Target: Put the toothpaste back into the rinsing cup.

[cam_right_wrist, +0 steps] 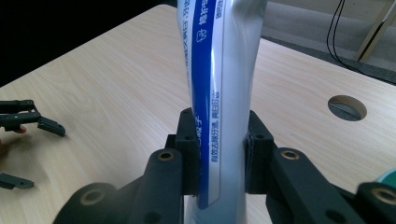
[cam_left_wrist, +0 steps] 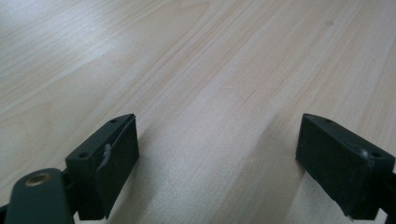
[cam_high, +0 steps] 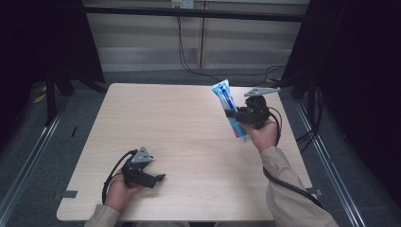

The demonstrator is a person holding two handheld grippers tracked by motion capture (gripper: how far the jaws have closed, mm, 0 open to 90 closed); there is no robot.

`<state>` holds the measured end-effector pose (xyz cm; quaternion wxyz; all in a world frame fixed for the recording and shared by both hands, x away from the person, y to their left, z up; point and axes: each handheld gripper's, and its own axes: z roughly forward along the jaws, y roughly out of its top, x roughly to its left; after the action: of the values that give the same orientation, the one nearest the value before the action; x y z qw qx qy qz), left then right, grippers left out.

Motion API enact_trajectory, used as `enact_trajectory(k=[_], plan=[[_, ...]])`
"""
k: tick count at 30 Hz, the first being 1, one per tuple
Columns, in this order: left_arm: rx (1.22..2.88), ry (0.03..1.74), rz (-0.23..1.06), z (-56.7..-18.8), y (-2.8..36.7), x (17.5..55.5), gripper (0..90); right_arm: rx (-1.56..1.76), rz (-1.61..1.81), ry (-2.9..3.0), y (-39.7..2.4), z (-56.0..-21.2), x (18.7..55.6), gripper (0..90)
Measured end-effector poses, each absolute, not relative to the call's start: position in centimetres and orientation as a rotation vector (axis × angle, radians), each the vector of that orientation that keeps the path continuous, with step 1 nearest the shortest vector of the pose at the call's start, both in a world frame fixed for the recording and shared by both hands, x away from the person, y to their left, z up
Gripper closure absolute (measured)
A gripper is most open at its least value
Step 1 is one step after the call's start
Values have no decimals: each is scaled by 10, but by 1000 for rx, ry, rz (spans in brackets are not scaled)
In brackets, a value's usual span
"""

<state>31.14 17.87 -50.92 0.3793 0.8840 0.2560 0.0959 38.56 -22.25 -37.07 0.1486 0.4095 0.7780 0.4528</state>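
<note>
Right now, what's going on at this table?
A person works at a light wooden table with a handheld gripper in each hand. The right gripper is clamped on a blue-and-white toothpaste tube, holding it lifted off the table near the far right side, flat end up and cap end down. The left gripper rests low near the front left edge, jaws wide open with only bare wood between them. A round hole in the tabletop shows in the right gripper view.

tube (cam_right_wrist: pixel 219 84): top and bottom cut off by right gripper view edges | tube print: too small to read | person's forearms: cut off at high view's near edge
</note>
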Motion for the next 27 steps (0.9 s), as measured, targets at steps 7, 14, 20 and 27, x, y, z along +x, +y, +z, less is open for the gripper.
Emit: enact_trajectory(k=[7, 14, 20, 27], plan=[[2258, 653, 245, -509, 179, 311, 128, 1199, 1332, 2188, -233, -368, 387, 730], [2259, 653, 245, -509, 179, 311, 128, 1213, 1362, 2145, -238, -366, 389, 731], [2255, 655, 248, -509, 179, 311, 129, 1218, 1385, 2126, -241, -362, 393, 730], [2255, 655, 248, -509, 179, 311, 129, 1217, 1401, 2095, -242, -358, 396, 730]])
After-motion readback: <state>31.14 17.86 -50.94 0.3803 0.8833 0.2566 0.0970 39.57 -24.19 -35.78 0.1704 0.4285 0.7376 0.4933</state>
